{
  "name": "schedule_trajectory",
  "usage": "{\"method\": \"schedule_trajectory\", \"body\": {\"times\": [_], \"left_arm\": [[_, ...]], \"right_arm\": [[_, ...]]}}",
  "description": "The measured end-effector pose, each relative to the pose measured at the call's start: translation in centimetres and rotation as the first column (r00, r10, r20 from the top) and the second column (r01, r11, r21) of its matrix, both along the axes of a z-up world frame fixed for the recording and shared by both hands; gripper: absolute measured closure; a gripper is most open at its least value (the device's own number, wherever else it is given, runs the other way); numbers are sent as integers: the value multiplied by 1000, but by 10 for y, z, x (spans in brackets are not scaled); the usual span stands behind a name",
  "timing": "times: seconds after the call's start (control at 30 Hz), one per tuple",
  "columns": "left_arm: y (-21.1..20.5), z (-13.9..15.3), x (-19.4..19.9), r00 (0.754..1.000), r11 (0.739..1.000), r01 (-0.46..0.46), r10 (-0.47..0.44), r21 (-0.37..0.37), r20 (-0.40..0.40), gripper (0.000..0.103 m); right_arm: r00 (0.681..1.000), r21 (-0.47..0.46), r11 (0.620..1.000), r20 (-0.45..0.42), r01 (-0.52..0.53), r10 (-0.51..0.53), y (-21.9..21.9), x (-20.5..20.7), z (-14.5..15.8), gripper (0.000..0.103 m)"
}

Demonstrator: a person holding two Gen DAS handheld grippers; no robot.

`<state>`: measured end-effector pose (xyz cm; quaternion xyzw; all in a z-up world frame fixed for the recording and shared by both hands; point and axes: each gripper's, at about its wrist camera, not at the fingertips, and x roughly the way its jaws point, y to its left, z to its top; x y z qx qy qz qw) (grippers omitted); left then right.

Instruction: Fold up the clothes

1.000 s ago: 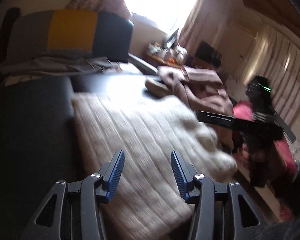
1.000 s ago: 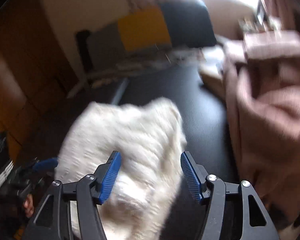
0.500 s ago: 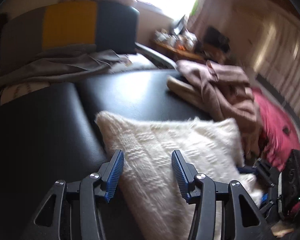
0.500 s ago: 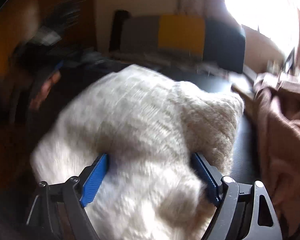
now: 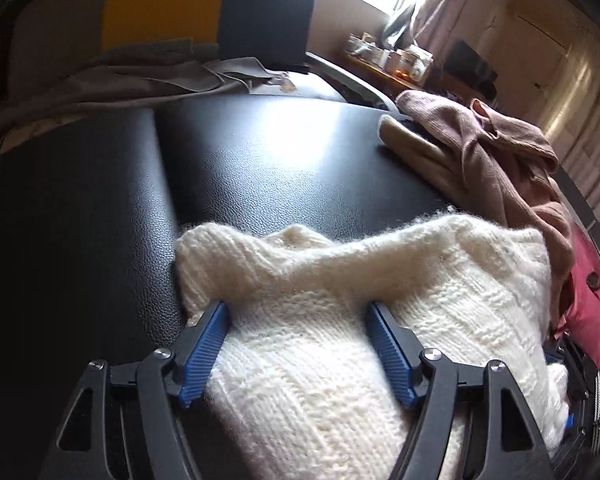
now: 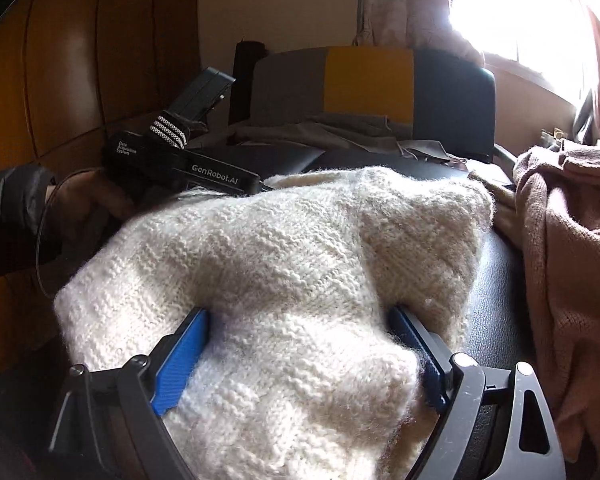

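A thick cream knit sweater [image 5: 440, 280] lies bunched on a black leather surface [image 5: 280, 152]. My left gripper [image 5: 296, 306] straddles its near left part. The blue pads [image 5: 204, 344] stand wide and are opening, with knit filling the gap between them. From the other side, my right gripper [image 6: 298, 312] straddles the sweater [image 6: 300, 232] the same way, its jaws wide and opening. Neither pair of pads squeezes the knit. The left tool's black housing [image 6: 204, 170] and the gloved hand [image 6: 84, 200] holding it show beyond the sweater in the right wrist view.
A heap of pink-brown clothes [image 5: 500, 152] and a tan folded piece [image 5: 412, 148] lie at the right of the surface, with a red garment [image 5: 588, 308] below them. At the back, grey cloth [image 5: 140, 76] is draped before a grey, yellow and blue cushion [image 5: 164, 4].
Both grippers have come down onto the sweater and their jaws have spread wider. The sweater, flat a second ago, is now bunched up between them.
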<state>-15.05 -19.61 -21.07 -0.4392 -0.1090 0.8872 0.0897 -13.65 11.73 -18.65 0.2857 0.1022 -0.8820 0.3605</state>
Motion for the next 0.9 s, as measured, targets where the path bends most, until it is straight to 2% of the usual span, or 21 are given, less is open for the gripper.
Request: {"method": "schedule_trajectory", "body": {"times": [0.07, 0.1, 0.13, 0.23, 0.4, 0.47, 0.53, 0.63, 0.73, 0.8, 0.9], "left_arm": [[-2, 4, 3, 1000, 1000, -15, 16, 16, -2, 28], [-7, 8, 7, 999, 998, -36, 36, 55, -4, 29], [-19, 12, 14, 998, 990, -69, 70, 126, -6, 29], [-51, 23, 39, 987, 936, -149, 159, 320, -6, 30], [-87, 32, 110, 979, 857, -138, 194, 497, -61, 28], [-88, 25, 134, 986, 840, -113, 162, 531, -47, 23], [-86, 14, 150, 991, 826, -99, 134, 555, -22, 23], [-80, 1, 159, 994, 795, -76, 107, 602, -16, 23], [-74, -5, 157, 996, 772, -47, 82, 634, -27, 23], [-71, -10, 149, 997, 777, -43, 69, 628, -18, 23], [-66, -14, 136, 999, 764, -19, 41, 645, -20, 23]], "right_arm": [[1000, 8, 1000, 5, 0, 0, -1, -1, 1, 11], [1000, 11, 1000, 8, 0, 0, -2, -1, 2, 11], [1000, 14, 1000, 10, -1, 0, -3, -1, 2, 10], [1000, 25, 1000, 7, -4, 4, -4, 1, 0, 9], [1000, 30, 1000, 15, -7, 6, -7, 10, 6, 0], [999, 25, 1000, 42, -18, 17, -6, 11, 12, 0], [995, -1, 1000, 94, -27, 27, -1, 9, 21, 0], [978, -147, 988, 208, 37, -6, 32, 2, 40, 0], [945, -288, 948, 326, 136, -36, 71, -4, 56, 0], [899, -294, 931, 432, 218, -74, 88, -24, 50, 0], [853, -218, 949, 514, 228, -87, 88, -42, 33, 0]]}}
